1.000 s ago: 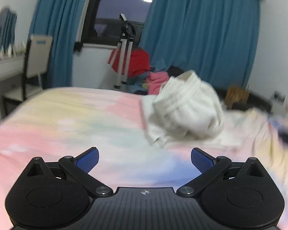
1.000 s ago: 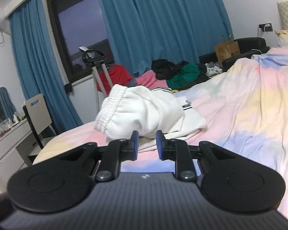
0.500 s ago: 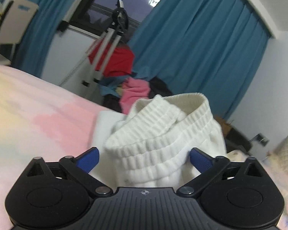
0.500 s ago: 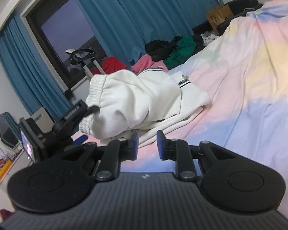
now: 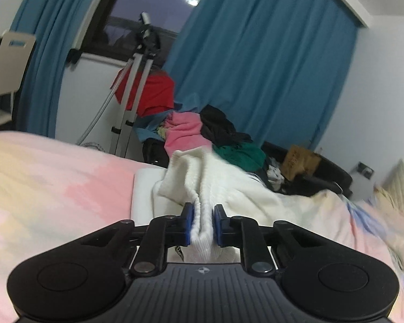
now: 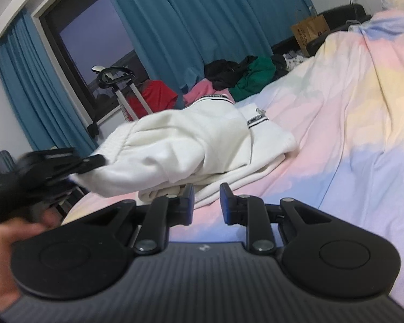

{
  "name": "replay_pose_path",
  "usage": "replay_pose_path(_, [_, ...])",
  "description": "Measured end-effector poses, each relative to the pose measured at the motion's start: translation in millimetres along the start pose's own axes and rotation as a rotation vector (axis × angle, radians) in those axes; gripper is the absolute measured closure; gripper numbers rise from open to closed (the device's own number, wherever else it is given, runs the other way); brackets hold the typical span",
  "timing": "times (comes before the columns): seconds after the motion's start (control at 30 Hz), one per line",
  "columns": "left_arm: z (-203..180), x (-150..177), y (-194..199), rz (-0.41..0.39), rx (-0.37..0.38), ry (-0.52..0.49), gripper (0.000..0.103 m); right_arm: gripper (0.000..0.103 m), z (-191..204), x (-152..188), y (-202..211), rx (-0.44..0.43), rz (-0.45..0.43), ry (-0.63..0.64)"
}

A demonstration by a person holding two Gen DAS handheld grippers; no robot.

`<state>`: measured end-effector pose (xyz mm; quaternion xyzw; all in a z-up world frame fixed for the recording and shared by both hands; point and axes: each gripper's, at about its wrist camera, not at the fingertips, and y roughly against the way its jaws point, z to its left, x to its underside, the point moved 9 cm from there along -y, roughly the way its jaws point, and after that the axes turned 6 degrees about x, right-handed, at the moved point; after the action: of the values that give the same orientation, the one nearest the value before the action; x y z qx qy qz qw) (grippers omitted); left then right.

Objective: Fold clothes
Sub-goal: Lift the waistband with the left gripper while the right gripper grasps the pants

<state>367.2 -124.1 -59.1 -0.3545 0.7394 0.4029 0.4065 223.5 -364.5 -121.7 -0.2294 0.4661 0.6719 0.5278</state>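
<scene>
- Here the left gripper (image 5: 203, 224) has its jaws clamped on the ribbed hem of the white knitted garment (image 6: 191, 145), lifted off the pastel bed (image 6: 363, 123).
- The right gripper (image 6: 206, 202) hangs just short of the cloth, jaws slightly apart, holding nothing.

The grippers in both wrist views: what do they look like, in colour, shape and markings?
Both look alike. The left gripper and the right gripper have a matte black body with a ribbed top plate, a small white emblem at its front edge, and a round black disc on each side. Black link arms with silver rivets lead to the fingers, which have blue pads. No cables show. A bare hand appears at the left.
</scene>
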Motion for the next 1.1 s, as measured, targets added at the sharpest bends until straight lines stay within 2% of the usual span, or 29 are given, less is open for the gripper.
replay_pose_path(0.2, [-19.7,8.9,97.5,-0.006,-0.003,-0.043,0.089,0.079,15.5,-4.5,22.2,-0.034,-0.030,0.062])
replay_pose_path(0.37, [-12.0,51.6,186.0,0.045,-0.011,-0.045,0.089,0.079,35.2,7.1,41.1,-0.094,0.003,0.125])
replay_pose_path(0.43, [-3.7,75.2,205.2,0.083,-0.024,-0.048,0.089,0.079,43.2,14.5,46.6,-0.115,0.028,0.164])
replay_pose_path(0.57, [15.8,111.3,208.8,0.139,-0.026,0.049,0.088,0.079,61.3,30.4,49.9,-0.118,0.077,0.252])
replay_pose_path(0.73, [31.6,128.5,206.6,0.130,-0.007,0.132,0.084,0.079,91.9,43.2,44.9,-0.179,0.195,0.330])
replay_pose_path(0.77, [35.8,129.9,205.7,0.132,-0.002,0.148,0.083,0.076,101.9,41.9,42.5,-0.191,0.203,0.354])
replay_pose_path(0.8, [41.0,131.4,204.8,0.138,0.004,0.165,0.083,0.068,113.7,39.0,38.3,-0.202,0.211,0.380])
replay_pose_path(0.87, [52.8,136.6,198.9,0.151,0.008,0.206,0.082,0.052,140.2,33.6,26.6,-0.227,0.227,0.446])
replay_pose_path(0.9, [58.9,139.5,195.5,0.158,0.009,0.227,0.081,0.050,154.6,30.7,19.3,-0.240,0.234,0.484])
replay_pose_path(0.97, [69.2,144.4,186.6,0.174,0.009,0.270,0.081,0.051,185.5,26.9,-4.2,-0.250,0.264,0.578])
replay_pose_path(1.1, [88.9,150.3,168.5,0.203,0.024,0.338,0.079,0.051,242.2,40.7,-68.1,-0.196,0.411,0.813])
